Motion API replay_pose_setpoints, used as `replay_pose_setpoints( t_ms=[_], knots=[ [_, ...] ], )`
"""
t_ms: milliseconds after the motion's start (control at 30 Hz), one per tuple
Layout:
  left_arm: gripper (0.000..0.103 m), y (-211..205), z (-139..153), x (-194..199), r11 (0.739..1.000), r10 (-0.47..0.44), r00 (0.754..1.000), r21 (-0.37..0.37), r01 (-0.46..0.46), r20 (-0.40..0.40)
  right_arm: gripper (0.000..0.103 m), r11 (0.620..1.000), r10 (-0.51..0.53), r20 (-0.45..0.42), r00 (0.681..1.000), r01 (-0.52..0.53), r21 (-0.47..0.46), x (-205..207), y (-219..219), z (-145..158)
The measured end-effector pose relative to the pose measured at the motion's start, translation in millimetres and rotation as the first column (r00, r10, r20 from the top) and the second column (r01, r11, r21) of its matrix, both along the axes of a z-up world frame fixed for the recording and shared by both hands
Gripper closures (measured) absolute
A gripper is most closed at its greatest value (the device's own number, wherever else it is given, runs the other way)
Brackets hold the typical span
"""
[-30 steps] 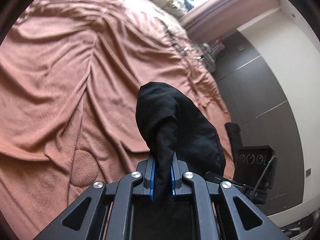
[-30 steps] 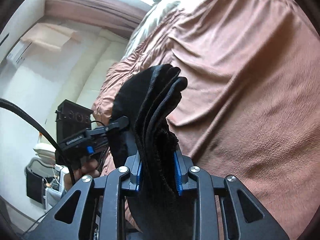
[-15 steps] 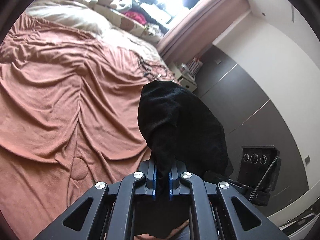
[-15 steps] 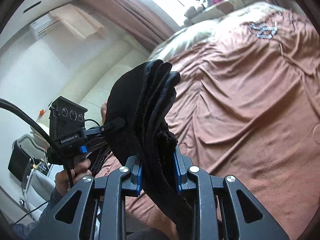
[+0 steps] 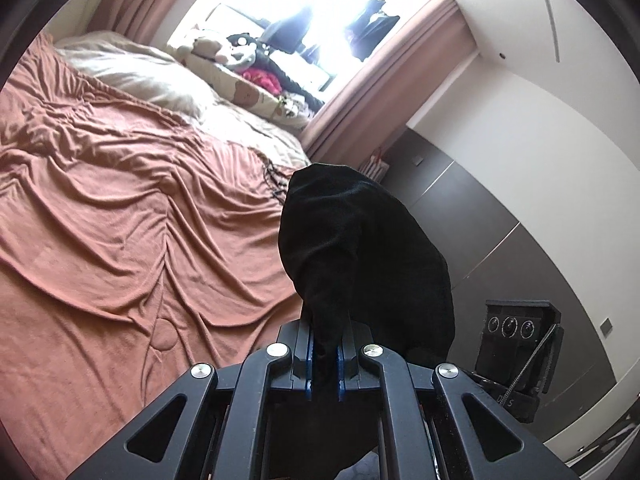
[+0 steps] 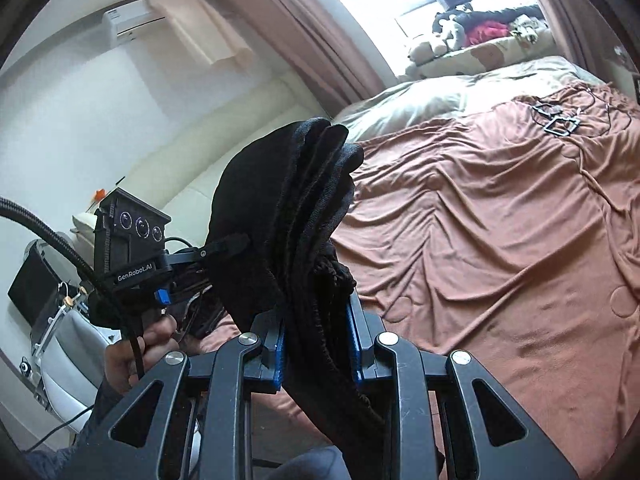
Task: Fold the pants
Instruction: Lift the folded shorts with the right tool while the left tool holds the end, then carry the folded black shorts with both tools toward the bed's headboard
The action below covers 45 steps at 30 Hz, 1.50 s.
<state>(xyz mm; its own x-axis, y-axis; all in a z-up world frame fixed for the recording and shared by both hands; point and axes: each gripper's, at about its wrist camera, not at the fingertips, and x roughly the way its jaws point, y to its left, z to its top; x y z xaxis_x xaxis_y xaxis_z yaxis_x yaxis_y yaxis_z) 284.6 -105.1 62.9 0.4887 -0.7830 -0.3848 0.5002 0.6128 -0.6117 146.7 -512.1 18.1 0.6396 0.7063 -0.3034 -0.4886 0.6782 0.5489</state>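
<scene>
The black pants (image 5: 360, 248) hang bunched in the air above the near edge of the bed. My left gripper (image 5: 325, 354) is shut on a thin fold of them. My right gripper (image 6: 318, 344) is shut on a thick layered bundle of the same pants (image 6: 288, 208). The pants stretch between the two grippers. The left gripper's body (image 6: 132, 256) shows in the right wrist view at left, held by a hand. The right gripper's body (image 5: 516, 344) shows in the left wrist view at lower right.
A bed with a rumpled brown blanket (image 5: 120, 216) (image 6: 500, 216) lies below and ahead. Pale pillows (image 5: 140, 76) and plush toys (image 5: 240, 48) sit at its far end by a bright window. Dark wardrobe panels (image 5: 480, 216) stand right. A cream headboard wall (image 6: 192, 160) stands left.
Both grippers have tilted upward and lifted with the pants held, so the views now take in the window, pillows and walls instead of mostly the blanket.
</scene>
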Motion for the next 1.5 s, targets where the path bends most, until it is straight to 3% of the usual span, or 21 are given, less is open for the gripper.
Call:
replay_pose_setpoints(
  t_ms=[333, 600, 767, 1200, 1500],
  knots=[
    [0.096, 41.3, 47.0, -55.2, 0.998, 0.057, 0.995, -0.023, -0.055, 0.083, 0.082, 0.999, 0.036, 0.081, 0.996, -0.035, -0.018, -37.2, 21.3, 31.5],
    [0.096, 83.6, 100.7, -109.3, 0.991, 0.131, 0.975, -0.019, -0.129, 0.18, 0.082, 0.994, 0.108, 0.16, 0.981, -0.106, -0.025, -71.1, 47.2, 62.0],
    [0.096, 112.6, 117.0, -136.9, 0.982, 0.185, 0.961, -0.016, -0.186, 0.208, 0.082, 0.988, 0.156, 0.198, 0.968, -0.151, -0.04, -86.3, 67.6, 71.7],
    [0.096, 198.6, 121.3, -164.3, 0.958, 0.285, 0.929, -0.052, -0.281, 0.234, 0.082, 0.963, 0.264, 0.22, 0.939, -0.245, -0.109, -72.6, 133.0, 73.3],
    [0.096, 281.8, 101.7, -166.4, 0.929, 0.371, 0.905, -0.087, -0.36, 0.208, 0.082, 0.937, 0.346, 0.216, 0.913, -0.325, -0.129, -45.7, 199.0, 68.0]
  ],
)
